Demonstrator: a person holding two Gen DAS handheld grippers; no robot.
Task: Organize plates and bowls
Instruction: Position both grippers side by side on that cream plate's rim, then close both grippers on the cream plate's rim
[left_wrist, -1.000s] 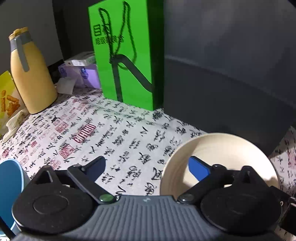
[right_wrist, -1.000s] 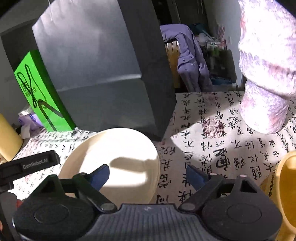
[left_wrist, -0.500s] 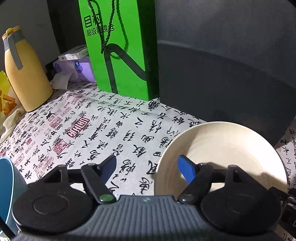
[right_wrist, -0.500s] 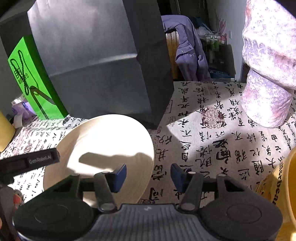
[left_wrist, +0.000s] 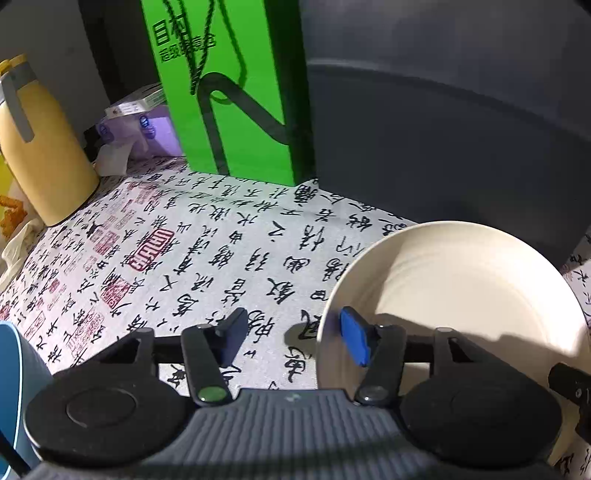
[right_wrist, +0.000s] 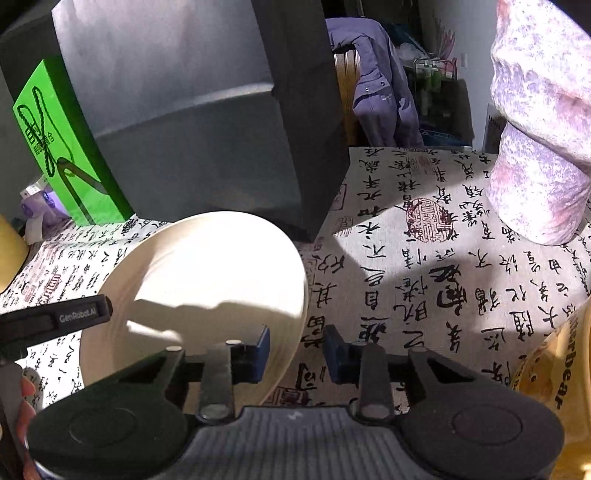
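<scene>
1. Now the left gripper (left_wrist: 290, 338) is closing. A second ago its fingers (left_wrist: 354, 341) stood wide apart; now they are about half open. The left edge of the cream plate (left_wrist: 461, 295) sits between them, but the fingers do not press it yet.
2. The plate lies on the bench (left_wrist: 192, 251), in front of the big dark box (left_wrist: 443, 140) and right of the green bag (left_wrist: 229, 92).
3. The right gripper (right_wrist: 295, 349) is closing too, and is narrower. The plate's right edge (right_wrist: 207, 277) is between its fingers (right_wrist: 260, 350), not squeezed yet.
4. I think both hands will soon hold the plate to lift it.
</scene>
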